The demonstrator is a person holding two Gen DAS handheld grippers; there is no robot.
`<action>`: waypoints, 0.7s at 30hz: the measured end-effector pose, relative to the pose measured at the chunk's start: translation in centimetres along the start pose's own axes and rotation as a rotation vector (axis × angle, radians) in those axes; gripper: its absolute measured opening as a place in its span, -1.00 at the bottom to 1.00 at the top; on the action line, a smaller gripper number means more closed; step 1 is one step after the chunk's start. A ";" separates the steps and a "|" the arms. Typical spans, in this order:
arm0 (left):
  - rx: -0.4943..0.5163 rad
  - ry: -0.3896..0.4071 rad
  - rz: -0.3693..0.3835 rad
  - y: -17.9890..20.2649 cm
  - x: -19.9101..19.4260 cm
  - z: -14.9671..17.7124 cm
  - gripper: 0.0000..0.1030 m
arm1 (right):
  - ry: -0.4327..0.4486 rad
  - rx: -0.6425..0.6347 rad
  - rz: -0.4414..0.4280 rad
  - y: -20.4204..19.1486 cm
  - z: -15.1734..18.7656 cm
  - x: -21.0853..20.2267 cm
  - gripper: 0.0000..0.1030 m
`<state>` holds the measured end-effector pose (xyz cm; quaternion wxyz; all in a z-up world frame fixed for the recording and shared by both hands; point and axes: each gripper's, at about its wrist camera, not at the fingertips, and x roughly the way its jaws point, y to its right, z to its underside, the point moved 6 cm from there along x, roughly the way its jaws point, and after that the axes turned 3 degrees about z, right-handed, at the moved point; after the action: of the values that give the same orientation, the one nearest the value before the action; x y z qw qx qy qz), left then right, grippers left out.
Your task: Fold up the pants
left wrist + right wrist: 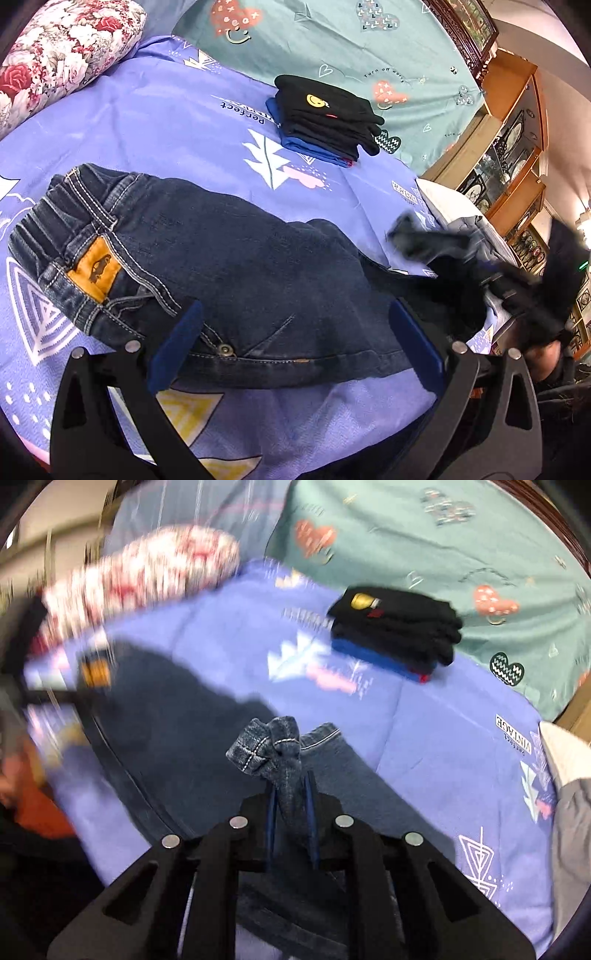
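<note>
The jeans [229, 258] are lying on the purple bedsheet [166, 110], waistband at left. The left gripper [295, 347] is hovering with fingers apart, hiding part of the lower edge. At right, the right gripper [291, 805] is clamping the bunched leg hems, blurred in the left wrist view.

A bed [177, 122] carries everything, spread with a purple printed sheet [155, 110] in front and a teal sheet with hearts [332, 44] behind it. Dark blue jeans [229, 251] lie flat on the purple sheet, waistband and orange patch toward the floral pillow [59, 48] at the far left corner. A folded stack of black clothes on a blue piece [325, 118] sits where the two sheets meet, and something pale, perhaps a pillow, lies at the right edge [565, 753].
</note>
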<state>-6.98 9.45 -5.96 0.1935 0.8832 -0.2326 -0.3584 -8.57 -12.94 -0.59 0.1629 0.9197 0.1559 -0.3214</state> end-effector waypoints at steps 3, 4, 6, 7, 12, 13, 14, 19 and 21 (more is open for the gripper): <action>-0.026 0.013 -0.002 -0.4 -0.3 -0.2 0.96 | 0.064 0.033 -0.096 -0.4 -2.2 -2.7 -0.71; -0.038 0.019 -0.002 -0.6 -0.4 -0.2 0.96 | 0.069 0.005 -0.128 -1.7 -2.9 -2.7 -0.71; -0.058 0.024 -0.002 -1.0 -0.7 -0.4 0.96 | 0.033 -0.032 -0.166 -4.0 -2.8 -1.2 -0.72; -0.064 0.026 -0.005 -1.1 -0.8 -0.5 0.96 | 0.010 -0.045 -0.176 -5.1 -2.3 0.0 -0.72; -0.067 0.028 -0.011 -1.3 -1.0 -0.6 0.96 | -0.185 -0.054 -0.209 -7.3 2.6 6.3 -0.66; -0.068 0.024 -0.009 -1.2 -0.8 -0.6 0.96 | -0.181 -0.052 -0.215 -7.4 2.8 6.2 -0.64; -0.068 0.018 -0.005 -1.1 -0.5 -0.7 0.96 | -0.183 -0.053 -0.219 -7.4 2.8 5.9 -0.58; -0.021 0.006 0.019 0.7 0.1 -1.2 0.96 | -0.145 -0.019 -0.256 -6.1 2.0 2.9 -0.52; 0.008 0.012 0.033 1.9 0.2 -1.8 0.96 | -0.089 0.025 -0.254 -4.2 1.2 0.2 -0.43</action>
<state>-6.08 8.09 -3.87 0.1975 0.8821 -0.2474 -0.3488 -10.73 -9.62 -2.47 0.1161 0.8794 0.2594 -0.3819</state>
